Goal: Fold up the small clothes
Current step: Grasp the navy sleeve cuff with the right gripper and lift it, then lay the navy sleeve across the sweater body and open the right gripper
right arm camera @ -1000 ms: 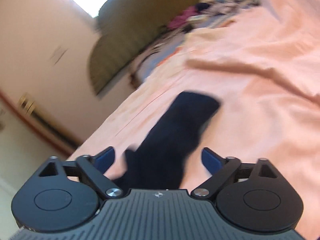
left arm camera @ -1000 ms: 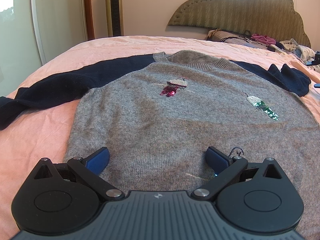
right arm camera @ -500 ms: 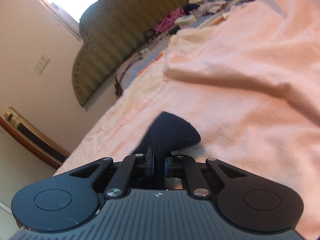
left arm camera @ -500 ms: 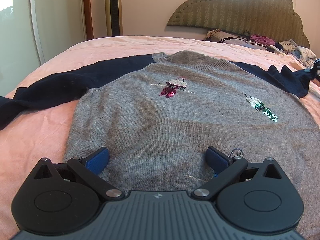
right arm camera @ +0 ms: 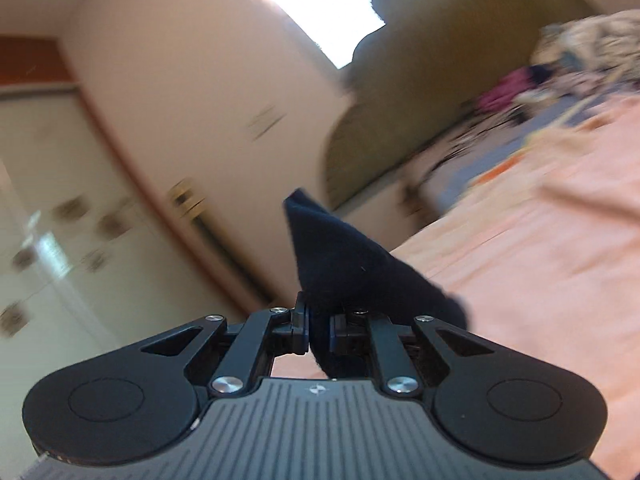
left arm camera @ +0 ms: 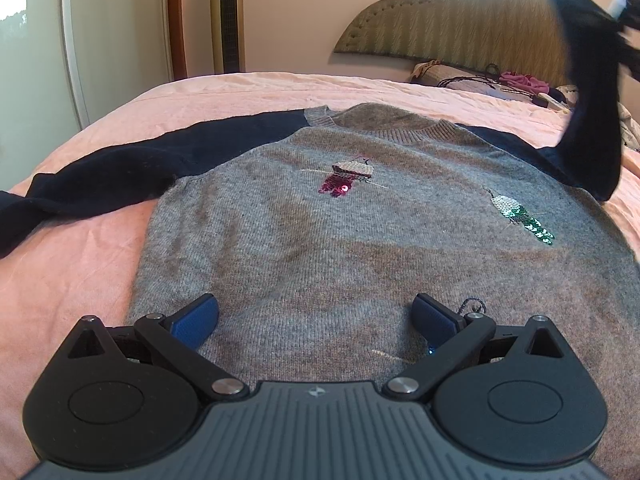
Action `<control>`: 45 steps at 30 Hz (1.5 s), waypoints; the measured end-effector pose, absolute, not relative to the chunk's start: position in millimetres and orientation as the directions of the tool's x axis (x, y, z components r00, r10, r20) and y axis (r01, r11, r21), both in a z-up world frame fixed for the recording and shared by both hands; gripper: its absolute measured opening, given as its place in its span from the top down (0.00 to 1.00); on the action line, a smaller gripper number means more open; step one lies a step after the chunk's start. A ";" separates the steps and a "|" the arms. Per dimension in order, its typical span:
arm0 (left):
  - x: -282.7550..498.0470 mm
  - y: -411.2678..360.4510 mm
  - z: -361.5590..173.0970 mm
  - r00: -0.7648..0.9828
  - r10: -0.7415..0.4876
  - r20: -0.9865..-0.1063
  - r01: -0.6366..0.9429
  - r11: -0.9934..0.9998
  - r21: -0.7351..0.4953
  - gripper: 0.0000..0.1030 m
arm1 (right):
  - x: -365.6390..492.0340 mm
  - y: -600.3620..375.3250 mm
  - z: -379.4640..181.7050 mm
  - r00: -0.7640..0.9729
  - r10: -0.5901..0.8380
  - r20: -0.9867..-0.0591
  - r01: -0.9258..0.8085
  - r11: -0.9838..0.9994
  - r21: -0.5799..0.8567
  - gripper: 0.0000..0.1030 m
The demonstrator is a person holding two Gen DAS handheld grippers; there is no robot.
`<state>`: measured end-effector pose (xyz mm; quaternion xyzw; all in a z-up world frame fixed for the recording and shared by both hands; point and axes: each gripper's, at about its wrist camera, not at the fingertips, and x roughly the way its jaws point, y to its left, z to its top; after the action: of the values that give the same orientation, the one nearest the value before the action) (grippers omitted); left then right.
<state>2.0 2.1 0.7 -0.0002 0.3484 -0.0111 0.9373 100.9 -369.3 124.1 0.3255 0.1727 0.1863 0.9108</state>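
Sweater (left arm camera: pixel 360 248) is lying flat, front up, on the pink bedspread (left arm camera: pixel 80 264); grey body with two sequin motifs, a pink one (left arm camera: pixel 346 178) near the chest centre and a green one (left arm camera: pixel 520 216) further toward the picture's right; neckline is pointing toward the headboard (left arm camera: pixel 460 28).

Navy sleeve on the picture's left (left arm camera: pixel 104 176) is lying stretched out across the bedspread, cuff end running off the frame edge.

Left gripper (left arm camera: pixel 316 316) is hovering over the sweater's lower hem area, tilted downward; its blue pads (left arm camera: pixel 196 318) are standing wide apart with only grey knit showing between them; nothing is being pinched; whether the pads are touching the fabric cannot be told.

Right gripper (right arm camera: pixel 319 330) is clamped together on the other navy sleeve (right arm camera: pixel 352 272); dark cloth is filling the narrow slot between the jaws and sticking up past them in a folded peak; the right wrist view is motion-blurred and tilted, showing wall, headboard and bedspread at a slant.

From the left wrist view, that same sleeve (left arm camera: pixel 592 120) is hanging lifted clear of the bed at the upper right, rising from the shoulder seam toward the frame corner; a blurred dark shape with a white bit is showing there, too smeared to identify.

A pile of mixed clothes (left arm camera: pixel 516 80) is sitting by the headboard, well apart from the sweater; a tall tower fan (left arm camera: pixel 228 16) is standing against the wall.
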 end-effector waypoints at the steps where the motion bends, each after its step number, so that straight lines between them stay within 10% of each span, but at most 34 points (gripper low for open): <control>1: 2.1 2.0 0.7 0.757 -0.020 -0.654 0.021 1.000 -0.007 0.00 | 109.9 -335.5 119.9 0.822 0.536 -0.194 -0.281 0.676 0.681 0.86; 5: 2.6 1.3 0.6 0.756 -0.016 -0.655 0.021 1.000 0.000 0.00 | 141.4 -231.7 89.0 0.684 0.675 -0.278 -0.347 0.636 0.689 0.80; 7: 2.4 1.0 0.4 0.756 -0.014 -0.655 0.021 1.000 0.003 0.00 | 143.3 -204.3 78.0 0.675 0.642 -0.362 -0.306 0.691 0.654 0.39; 9: 2.4 1.6 0.4 0.756 -0.014 -0.654 0.021 1.000 0.003 0.00 | 134.4 -206.3 72.6 0.707 0.605 -0.367 -0.277 0.714 0.643 0.28; 13: -0.1 5.5 9.3 0.747 -0.025 -0.664 0.019 1.000 -0.016 0.00 | 109.6 -261.1 54.4 0.739 0.571 -0.357 -0.203 0.694 0.690 0.28; 20: 53.8 44.6 53.4 0.729 -0.291 -0.619 0.015 0.912 -0.410 0.00 | 120.1 -373.7 46.5 0.801 0.395 -0.450 -0.029 0.776 0.631 0.28; 26: 118.7 53.4 19.3 0.657 -0.217 -0.722 -0.200 0.873 -0.444 0.02 | 180.0 -362.7 19.4 0.703 0.438 -0.561 -0.039 0.811 0.584 0.28; 29: 126.0 37.6 21.5 0.655 -0.105 -0.748 -0.207 0.927 -0.311 0.43 | 197.0 -336.5 5.7 0.659 0.473 -0.584 -0.097 0.824 0.558 0.41; 31: 132.3 26.9 21.7 0.643 -0.014 -0.766 -0.206 0.960 -0.190 0.82 | 203.9 -322.6 -0.9 0.617 0.475 -0.627 -0.136 0.850 0.509 0.87; 33: 131.9 30.0 29.4 0.652 -0.013 -0.758 -0.210 0.958 -0.196 0.90 | 201.4 -319.4 2.1 0.633 0.466 -0.619 -0.167 0.862 0.478 0.87; 41: 121.4 5.2 20.9 0.683 0.099 -0.723 -0.135 0.991 0.008 0.90 | 186.5 -361.5 -6.3 0.639 0.468 -0.610 -0.117 0.844 0.524 0.90; 45: 94.2 -6.0 14.3 0.754 0.198 -0.626 -0.146 0.980 0.133 0.61 | 182.4 -369.3 24.1 0.718 0.464 -0.519 -0.134 0.824 0.551 0.52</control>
<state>94.2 -6.0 14.3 0.0381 0.3384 0.0919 0.9357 182.4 -369.3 24.1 0.2453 0.3365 0.1672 0.8937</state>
